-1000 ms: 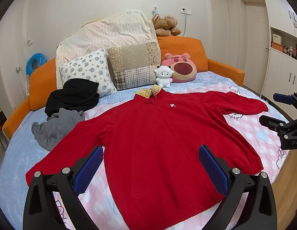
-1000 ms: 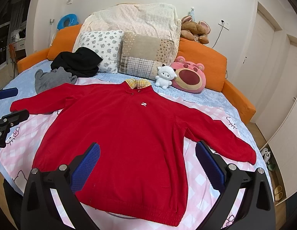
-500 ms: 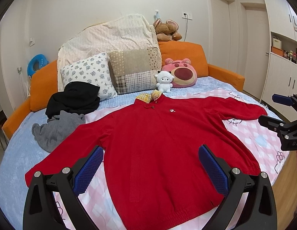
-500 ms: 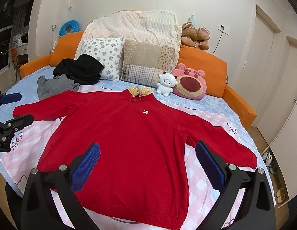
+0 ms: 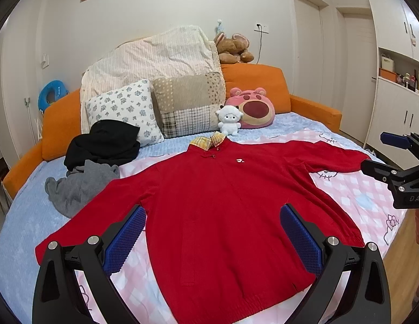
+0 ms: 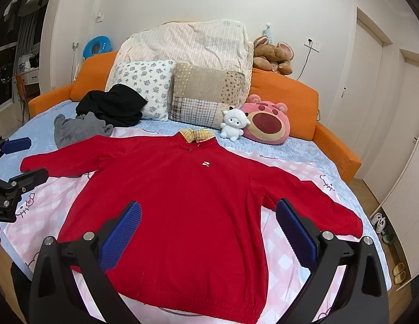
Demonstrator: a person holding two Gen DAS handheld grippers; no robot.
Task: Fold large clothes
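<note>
left wrist view: the left tool (image 5: 210, 230) hangs spread wide above the red sweater (image 5: 214, 202), which lies flat, front up, on the pink checked sheet (image 5: 366, 197) of the bed, sleeves out to both sides. right wrist view: the right tool (image 6: 208, 228) is likewise spread, pinching nothing, over the sweater's hem; grey and black clothes (image 6: 101, 116) sit beyond its sleeve.
</note>
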